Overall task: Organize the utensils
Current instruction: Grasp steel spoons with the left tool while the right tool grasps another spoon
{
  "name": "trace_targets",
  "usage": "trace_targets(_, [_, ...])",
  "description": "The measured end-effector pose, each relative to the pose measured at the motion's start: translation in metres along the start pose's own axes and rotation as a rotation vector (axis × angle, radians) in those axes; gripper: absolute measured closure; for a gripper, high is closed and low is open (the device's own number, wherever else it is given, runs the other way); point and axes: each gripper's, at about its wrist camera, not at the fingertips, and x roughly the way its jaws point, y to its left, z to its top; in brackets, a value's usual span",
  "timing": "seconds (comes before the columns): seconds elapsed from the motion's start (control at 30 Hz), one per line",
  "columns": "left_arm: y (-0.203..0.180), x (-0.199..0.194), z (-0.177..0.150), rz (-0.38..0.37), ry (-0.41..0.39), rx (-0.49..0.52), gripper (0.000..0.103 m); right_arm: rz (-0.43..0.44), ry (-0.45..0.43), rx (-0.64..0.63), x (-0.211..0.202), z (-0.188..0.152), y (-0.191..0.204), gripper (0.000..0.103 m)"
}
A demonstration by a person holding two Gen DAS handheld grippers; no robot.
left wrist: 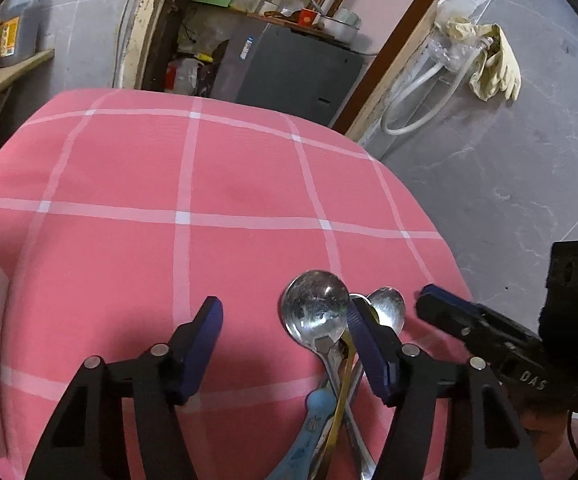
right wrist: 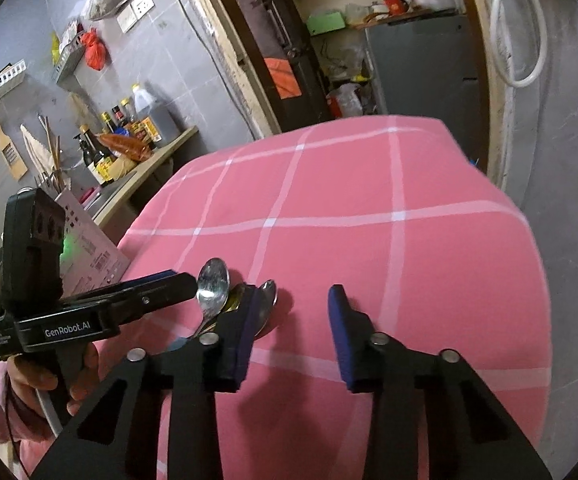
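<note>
Both part-open: left gripper around spoons, right gripper beside them.

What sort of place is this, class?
Probably a small home kitchen: sauce bottles on a counter shelf, spoons on a pink checked tablecloth, rubber gloves hanging on a tiled wall.

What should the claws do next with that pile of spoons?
Probably nudge the left claw sideways so one spoon sits between its fingers, then close. The spoons lie crossed in a pile on the pink cloth, against the left claw's right finger, with nothing gripped. The right claw is also open over bare cloth beside them.
</note>
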Motion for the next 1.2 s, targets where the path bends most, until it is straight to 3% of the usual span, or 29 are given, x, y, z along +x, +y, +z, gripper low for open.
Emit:
trace_targets(0.17, [0.005, 0.005, 0.003, -0.065, 0.003, -0.007, 0.049, 0.029, 0.032, 0.009, 0.007, -0.002, -0.003, 0.078])
trace_targets(0.33, [0.017, 0.013, 0.01, -0.128, 0.012, -0.047, 0.068, 0.051, 0.047, 0.031, 0.012, -0.004, -0.006, 0.082])
trace_targets(0.47, [0.01, 0.02, 0.01, -0.169, 0.051, -0.008, 0.072, 0.068, 0.058, 0.033, 0.015, -0.005, -0.007, 0.082])
trace_targets(0.57, [0.006, 0.022, 0.01, -0.172, 0.066, 0.014, 0.076, 0.079, 0.07, 0.033, 0.019, -0.004, -0.006, 0.084])
trace_targets(0.7, [0.015, 0.024, 0.011, -0.17, 0.08, -0.029, 0.091, 0.084, 0.079, 0.051, 0.022, -0.003, -0.01, 0.091])
trace_targets(1.0, [0.011, 0.03, 0.009, -0.221, 0.127, -0.032, 0.098, 0.087, 0.078, 0.056, 0.022, -0.006, -0.008, 0.099])
trace_targets(1.2, [-0.01, 0.012, 0.006, -0.15, 0.134, 0.044, 0.1, 0.024, 0.042, 0.089, 0.002, -0.008, -0.008, 0.1])
